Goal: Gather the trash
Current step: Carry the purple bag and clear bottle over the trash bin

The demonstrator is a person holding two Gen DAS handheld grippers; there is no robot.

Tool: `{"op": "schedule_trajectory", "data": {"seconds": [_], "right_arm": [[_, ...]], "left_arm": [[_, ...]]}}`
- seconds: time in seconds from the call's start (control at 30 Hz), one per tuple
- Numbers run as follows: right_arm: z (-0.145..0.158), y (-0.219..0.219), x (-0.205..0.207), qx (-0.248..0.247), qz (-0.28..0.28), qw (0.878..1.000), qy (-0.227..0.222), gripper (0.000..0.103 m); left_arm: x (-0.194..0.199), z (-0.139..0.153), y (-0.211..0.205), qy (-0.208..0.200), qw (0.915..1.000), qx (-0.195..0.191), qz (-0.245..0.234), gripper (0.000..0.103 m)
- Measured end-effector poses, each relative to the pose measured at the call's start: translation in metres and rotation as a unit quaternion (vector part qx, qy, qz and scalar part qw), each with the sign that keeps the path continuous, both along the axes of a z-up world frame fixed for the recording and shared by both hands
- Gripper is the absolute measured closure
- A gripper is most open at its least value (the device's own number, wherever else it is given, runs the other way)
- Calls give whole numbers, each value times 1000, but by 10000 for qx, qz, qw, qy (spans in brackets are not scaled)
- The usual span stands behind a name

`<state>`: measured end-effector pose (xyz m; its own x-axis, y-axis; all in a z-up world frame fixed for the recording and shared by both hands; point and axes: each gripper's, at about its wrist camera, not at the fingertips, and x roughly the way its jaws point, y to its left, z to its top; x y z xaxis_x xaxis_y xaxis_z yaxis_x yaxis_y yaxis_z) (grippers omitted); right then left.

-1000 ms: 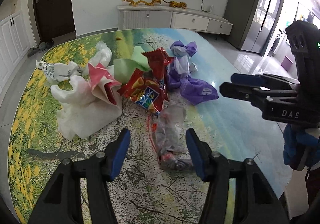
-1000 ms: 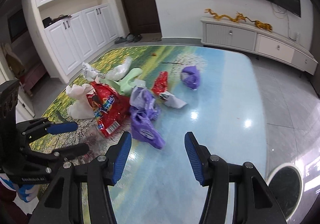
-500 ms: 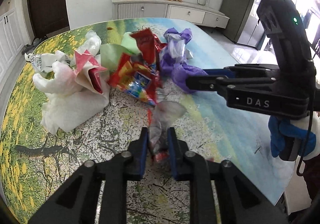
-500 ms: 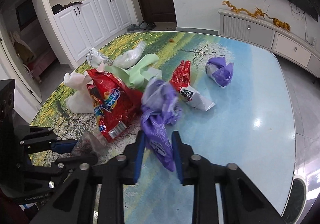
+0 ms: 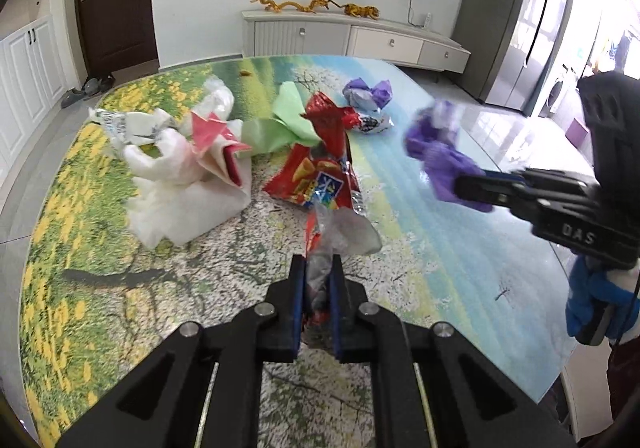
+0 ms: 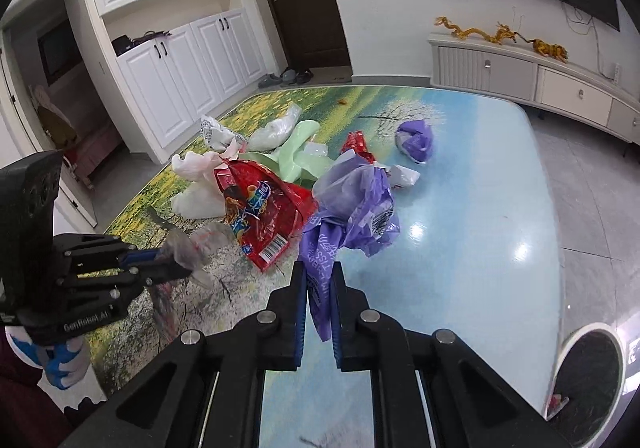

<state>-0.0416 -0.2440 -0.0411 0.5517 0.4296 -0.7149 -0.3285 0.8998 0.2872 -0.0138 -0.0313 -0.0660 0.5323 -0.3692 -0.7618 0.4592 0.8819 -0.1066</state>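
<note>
My left gripper is shut on a clear crumpled plastic wrapper and holds it above the table; it also shows in the right wrist view. My right gripper is shut on a purple plastic bag, lifted off the table; the bag shows in the left wrist view too. On the table lie a red snack bag, a green bag, white bags and a second purple bag.
The table has a printed landscape top with a glossy blue right half. A round dark bin stands on the floor at the right. A white sideboard and cupboards stand behind.
Both grippers were open a second ago, then closed on the clear wrapper and the purple bag. Both pieces have since been lifted off the table.
</note>
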Motion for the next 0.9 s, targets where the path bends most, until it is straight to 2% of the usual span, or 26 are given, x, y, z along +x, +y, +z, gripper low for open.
{"op": "schedule_trajectory", "data": {"seconds": [0.17,0.3,0.53,0.77,0.9], "right_arm": [[11,-29,-22,-21,-421,9990,-138,93],[15,-64,-38,-108,-840,9963,-169,93],[1,-135,-75,-131,-1758,9843,-29,93],[-14,-209,-120,-89,-2655,9640,77,93],[-24,-245,-132,-54,-3037,9526,177,93]], "left_arm": [[-5,17,3,-141,9999,-85,31,93],[-4,30,-14,-260,9995,-76,-160,93],[-1,45,-86,-475,9952,62,-855,93],[-3,50,-167,-494,9871,155,-1517,93],[-4,50,-222,-456,9798,247,-1933,93]]}}
